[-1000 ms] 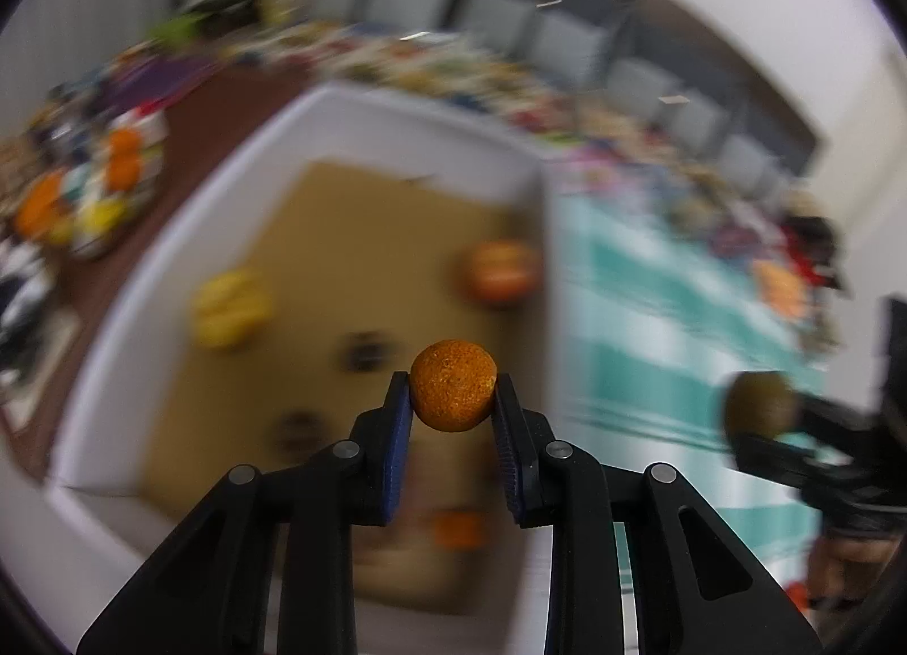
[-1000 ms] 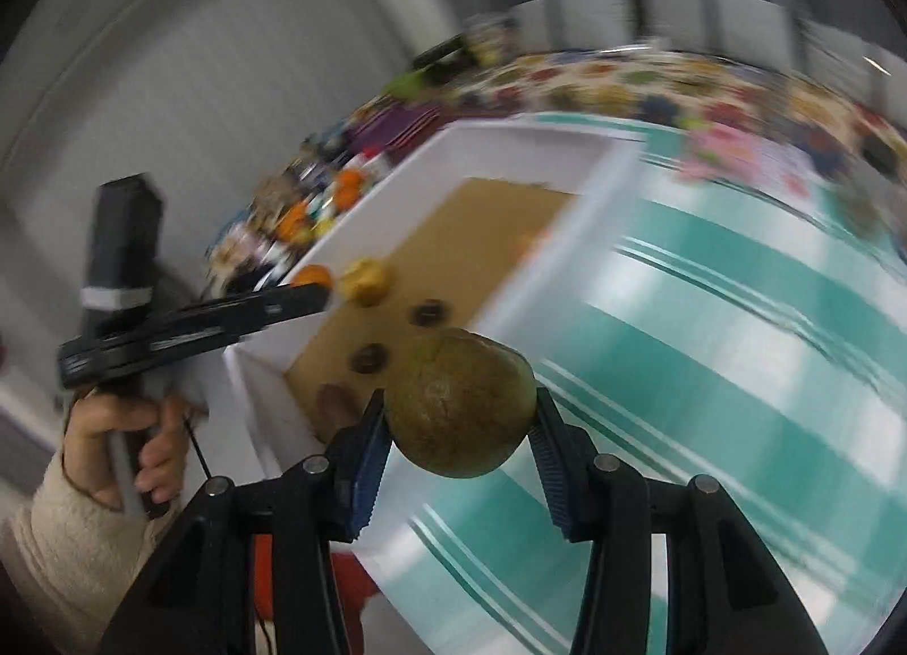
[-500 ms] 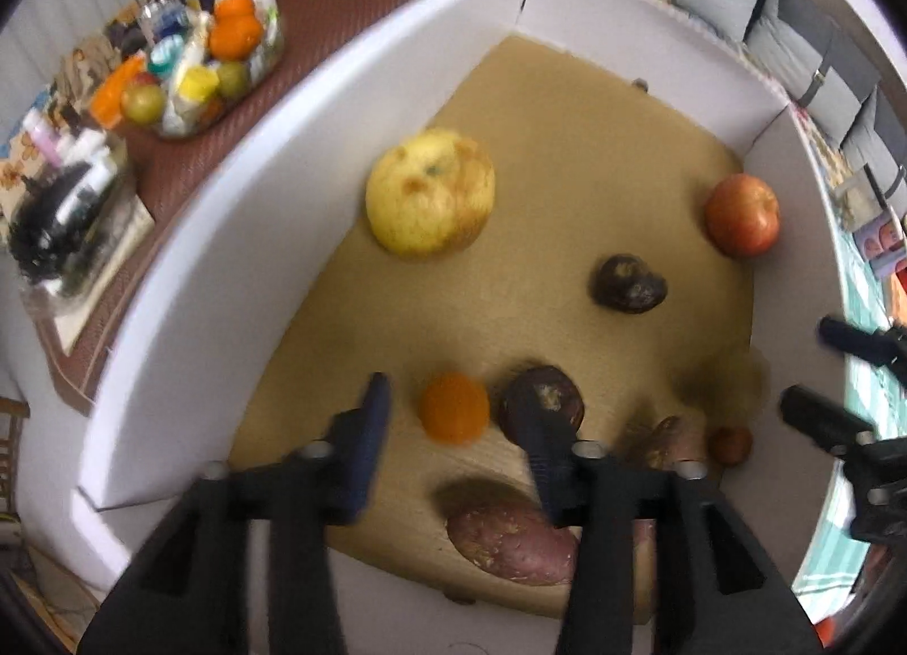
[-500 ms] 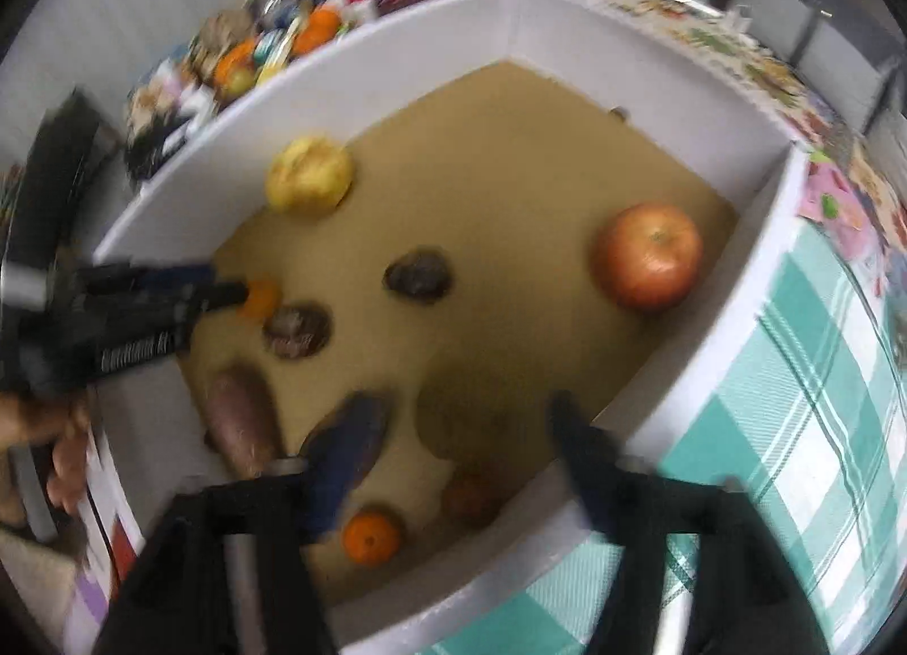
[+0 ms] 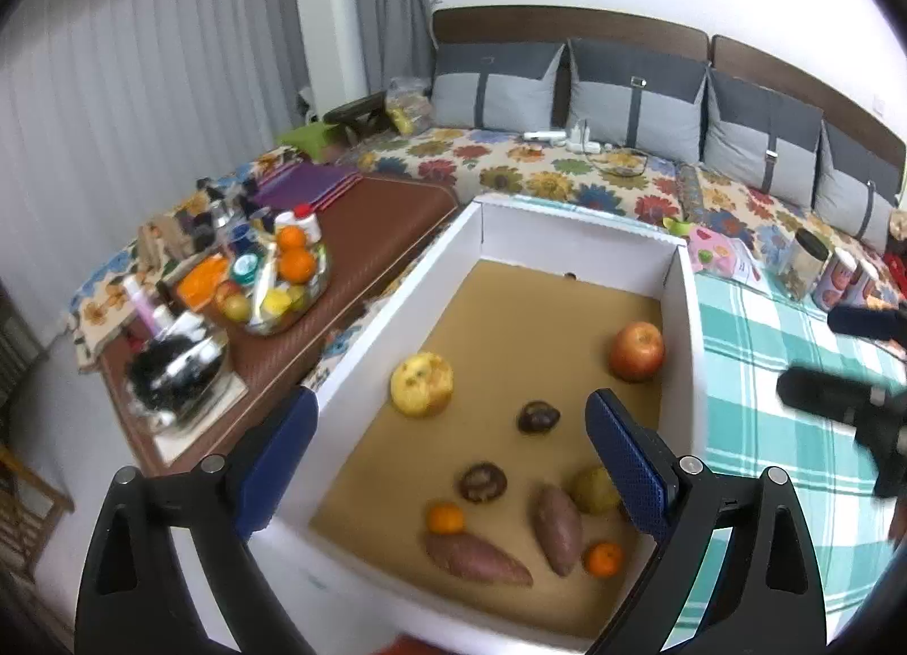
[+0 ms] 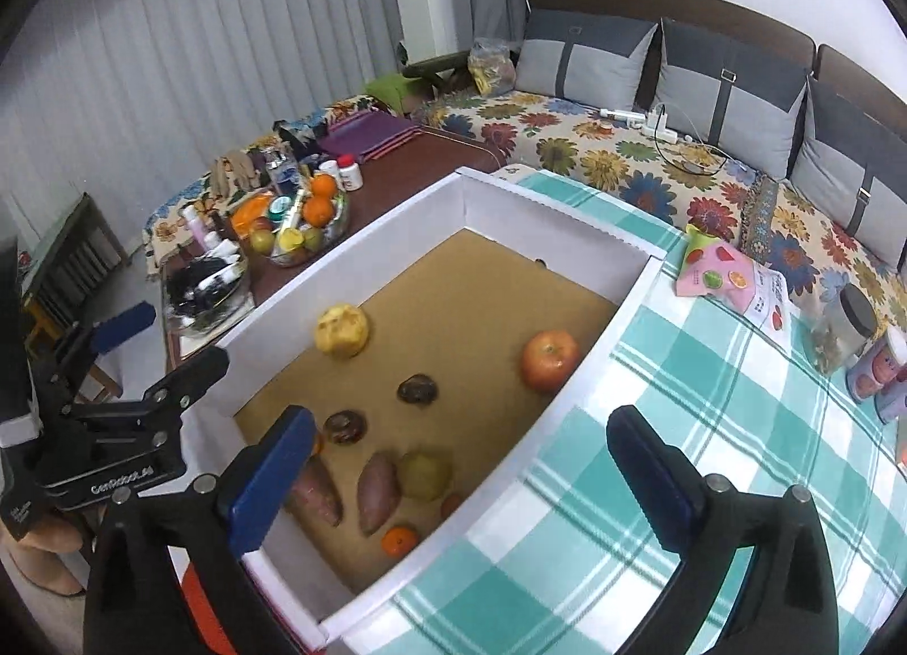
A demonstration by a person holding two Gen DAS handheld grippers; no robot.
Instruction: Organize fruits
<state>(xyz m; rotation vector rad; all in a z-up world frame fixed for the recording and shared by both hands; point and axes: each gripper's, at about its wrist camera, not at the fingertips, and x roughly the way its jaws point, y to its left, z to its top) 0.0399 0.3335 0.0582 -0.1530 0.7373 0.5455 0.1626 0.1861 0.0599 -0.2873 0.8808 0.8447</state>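
both grippers, left and right, are seen empty, jaws opening wide. fruit like the apple and orange is scattered inside the white box.

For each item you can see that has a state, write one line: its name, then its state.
left gripper: jaws opening, nothing between them.
right gripper: jaws opening, nothing between them.
white box: open-topped, holding produce.
red apple: resting in the box, alone near its right wall.
yellow apple: resting in the box, blemished.
two sweet potatoes: lying flat near the front.
glass jar: lid on, upright.
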